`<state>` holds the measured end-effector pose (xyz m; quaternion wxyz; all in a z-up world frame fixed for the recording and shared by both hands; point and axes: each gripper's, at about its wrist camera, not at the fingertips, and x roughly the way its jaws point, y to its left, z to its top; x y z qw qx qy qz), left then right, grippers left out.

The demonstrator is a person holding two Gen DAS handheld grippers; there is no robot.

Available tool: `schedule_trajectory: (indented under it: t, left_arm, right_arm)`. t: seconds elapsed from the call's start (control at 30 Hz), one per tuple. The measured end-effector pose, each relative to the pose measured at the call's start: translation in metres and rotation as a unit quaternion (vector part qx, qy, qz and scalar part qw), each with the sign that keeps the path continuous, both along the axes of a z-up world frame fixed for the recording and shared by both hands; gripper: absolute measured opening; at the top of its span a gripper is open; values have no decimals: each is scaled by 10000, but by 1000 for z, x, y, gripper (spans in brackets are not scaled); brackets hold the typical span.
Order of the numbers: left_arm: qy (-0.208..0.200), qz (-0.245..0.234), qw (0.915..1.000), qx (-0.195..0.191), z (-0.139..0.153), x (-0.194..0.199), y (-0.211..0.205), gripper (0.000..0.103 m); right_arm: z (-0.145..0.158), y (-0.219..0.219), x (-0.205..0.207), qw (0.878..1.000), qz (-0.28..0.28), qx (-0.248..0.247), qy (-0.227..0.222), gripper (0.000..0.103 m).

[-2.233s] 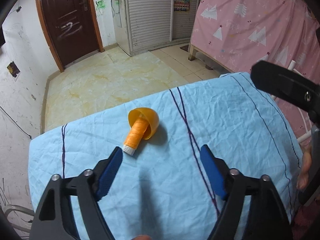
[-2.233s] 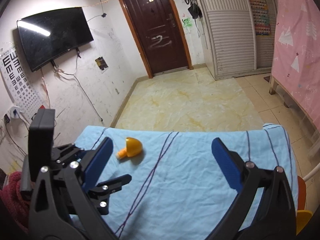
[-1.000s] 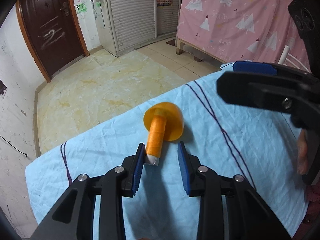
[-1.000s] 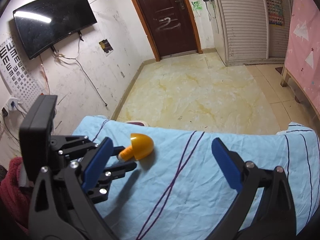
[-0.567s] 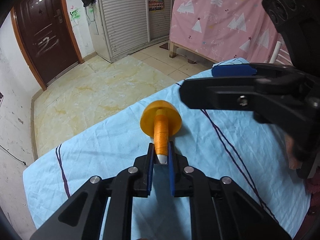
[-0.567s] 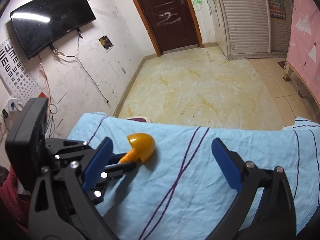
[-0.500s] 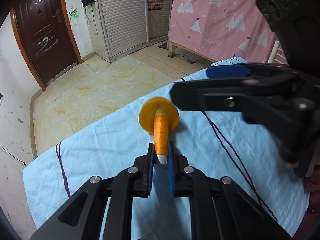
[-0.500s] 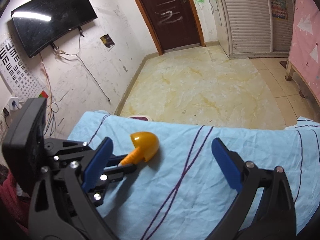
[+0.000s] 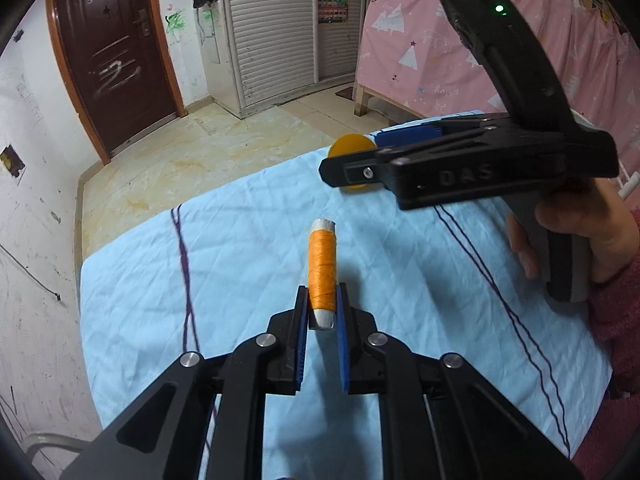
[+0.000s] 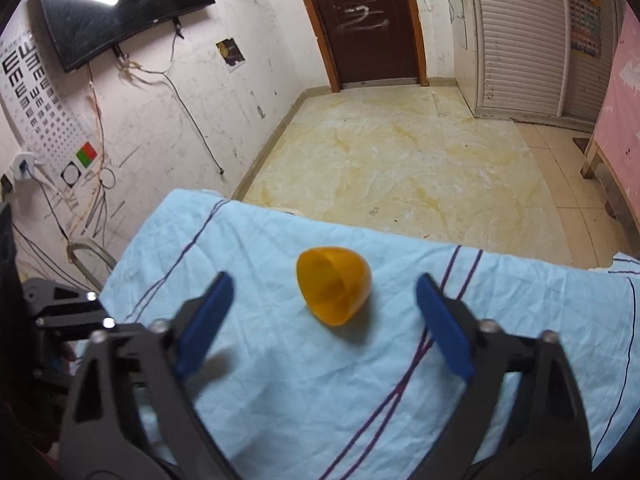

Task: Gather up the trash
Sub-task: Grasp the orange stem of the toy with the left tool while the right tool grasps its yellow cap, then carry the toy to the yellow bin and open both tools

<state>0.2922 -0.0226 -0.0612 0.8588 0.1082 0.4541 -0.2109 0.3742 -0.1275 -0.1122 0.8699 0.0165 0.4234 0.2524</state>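
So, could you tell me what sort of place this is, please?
Probably a lived-in room at home, perhaps a bedroom: a wall-mounted television, a wooden door, a pink curtain, and a table under a blue cloth.

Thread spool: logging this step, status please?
Left gripper shut on thread spool. Right gripper open, nearing orange cup. Nothing in the way.

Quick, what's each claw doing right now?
Left claw: closed on the orange thread spool.
Right claw: open, holding nothing, orange cup between its fingers.
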Motion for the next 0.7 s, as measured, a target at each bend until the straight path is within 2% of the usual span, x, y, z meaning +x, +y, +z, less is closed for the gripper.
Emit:
schedule_trajectory:
  t: [0.2,0.27,0.33,0.47,0.7]
  left_arm:
    - [-70,95,9999,-124,5,-13,9,4]
    - [-107,101,9998,-138,6,-15,9,4]
    - [-131,112,9997,-165,7,-18,11,4]
    - [-199,171,9995,-188,10,-24,13,4]
    - [-312,276,9990,-167,22,-34,13,4]
  right_arm:
    - [-8,8,3,9997,11,-252,13,62]
    - [-9,10,3,9994,-26,-353,-15,48]
    - [-9,9,4,9990,-80,-435,-83,40]
    - [-7,10,0,9983,-77,-545,-181,40]
    - [15,-2,-17,9985,-101,-368,-401,40]
